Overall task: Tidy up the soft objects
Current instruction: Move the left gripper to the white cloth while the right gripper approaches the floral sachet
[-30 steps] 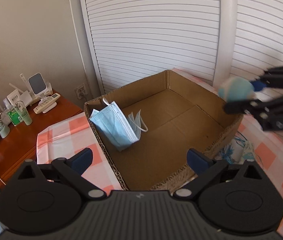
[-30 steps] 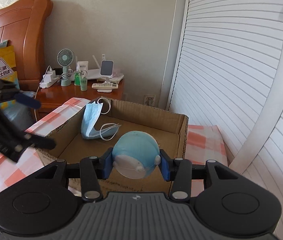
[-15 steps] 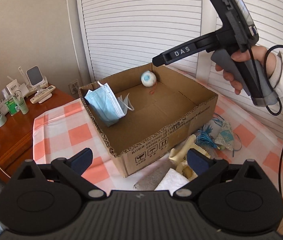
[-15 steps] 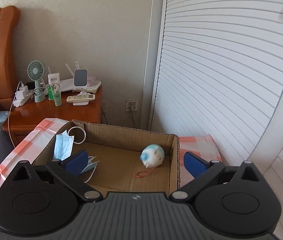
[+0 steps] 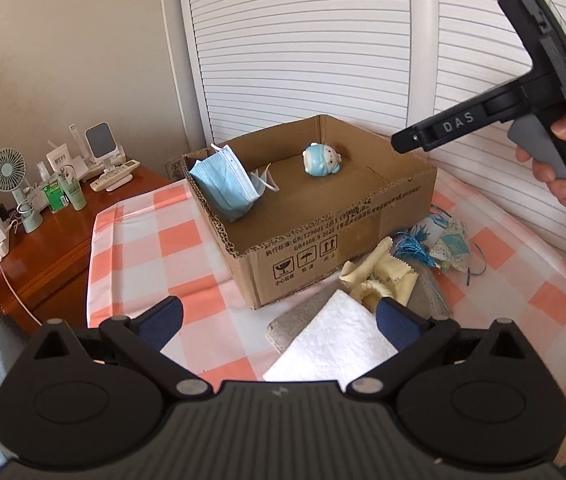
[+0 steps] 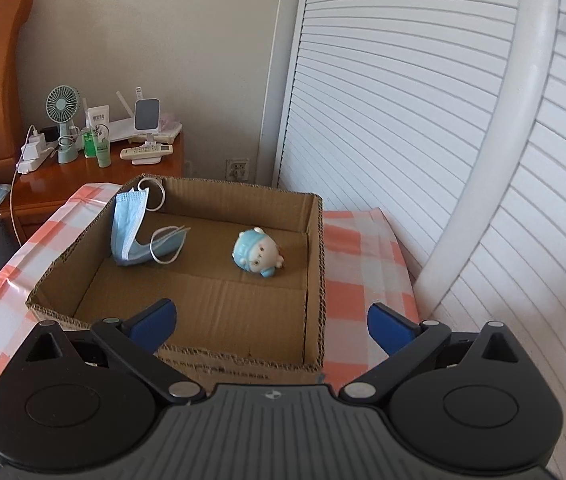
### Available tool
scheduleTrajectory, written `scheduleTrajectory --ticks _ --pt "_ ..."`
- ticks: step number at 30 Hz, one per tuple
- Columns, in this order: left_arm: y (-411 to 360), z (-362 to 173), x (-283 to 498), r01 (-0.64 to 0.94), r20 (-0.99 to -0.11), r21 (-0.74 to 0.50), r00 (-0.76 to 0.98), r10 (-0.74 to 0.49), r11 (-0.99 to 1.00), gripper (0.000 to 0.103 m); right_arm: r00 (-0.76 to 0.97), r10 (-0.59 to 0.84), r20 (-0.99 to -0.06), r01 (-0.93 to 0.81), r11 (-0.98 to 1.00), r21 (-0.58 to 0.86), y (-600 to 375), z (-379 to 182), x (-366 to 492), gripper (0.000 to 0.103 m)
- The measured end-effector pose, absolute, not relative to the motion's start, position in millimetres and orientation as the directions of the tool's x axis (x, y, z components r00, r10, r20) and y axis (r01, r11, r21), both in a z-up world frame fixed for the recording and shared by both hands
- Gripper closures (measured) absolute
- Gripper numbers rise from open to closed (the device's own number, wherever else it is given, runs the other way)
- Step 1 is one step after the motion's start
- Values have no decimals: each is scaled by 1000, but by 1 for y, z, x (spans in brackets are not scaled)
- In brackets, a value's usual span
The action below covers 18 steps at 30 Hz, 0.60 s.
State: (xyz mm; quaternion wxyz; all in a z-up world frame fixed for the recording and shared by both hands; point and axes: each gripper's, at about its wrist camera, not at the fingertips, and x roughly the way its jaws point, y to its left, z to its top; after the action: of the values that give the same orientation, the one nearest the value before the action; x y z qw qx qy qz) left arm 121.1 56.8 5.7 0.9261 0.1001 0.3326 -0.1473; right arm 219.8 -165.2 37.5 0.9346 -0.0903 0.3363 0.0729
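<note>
An open cardboard box (image 5: 315, 240) (image 6: 315, 280) stands on a checked cloth. Inside it lie a small blue-and-white soft toy (image 5: 321, 159) (image 6: 257, 254) and a blue face mask (image 5: 225, 184) (image 6: 129, 226) leaning on the left wall. My right gripper (image 6: 270, 326) is open and empty above the box's near edge; in the left wrist view only its black body (image 5: 523, 92) and the hand holding it show. My left gripper (image 5: 279, 318) is open and empty, low over a white folded cloth (image 5: 335, 344) in front of the box.
Beside the white cloth lie a grey pad (image 5: 299, 320), a cream cloth (image 5: 383, 276) and a blue tassel sachet (image 5: 435, 244). A wooden nightstand (image 5: 63, 232) (image 6: 95, 176) with a fan, bottles and a remote stands at left. White louvred doors (image 6: 423, 120) run behind.
My right gripper opened and let the toy drop into the box, then drew back. My left gripper pulled back from over the box, bringing the cloths in front into view.
</note>
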Motion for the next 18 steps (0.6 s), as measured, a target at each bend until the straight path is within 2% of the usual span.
scheduleTrajectory --ticks 11,18 --pt "46 -8 92 208 -620 83 776 -113 975 1 664 -14 -748 -51 997 -63 -210 -23 211 0" --pt "38 -19 79 172 -632 36 767 -111 984 1 596 -45 -802 26 999 -37 -217 -60 233 0"
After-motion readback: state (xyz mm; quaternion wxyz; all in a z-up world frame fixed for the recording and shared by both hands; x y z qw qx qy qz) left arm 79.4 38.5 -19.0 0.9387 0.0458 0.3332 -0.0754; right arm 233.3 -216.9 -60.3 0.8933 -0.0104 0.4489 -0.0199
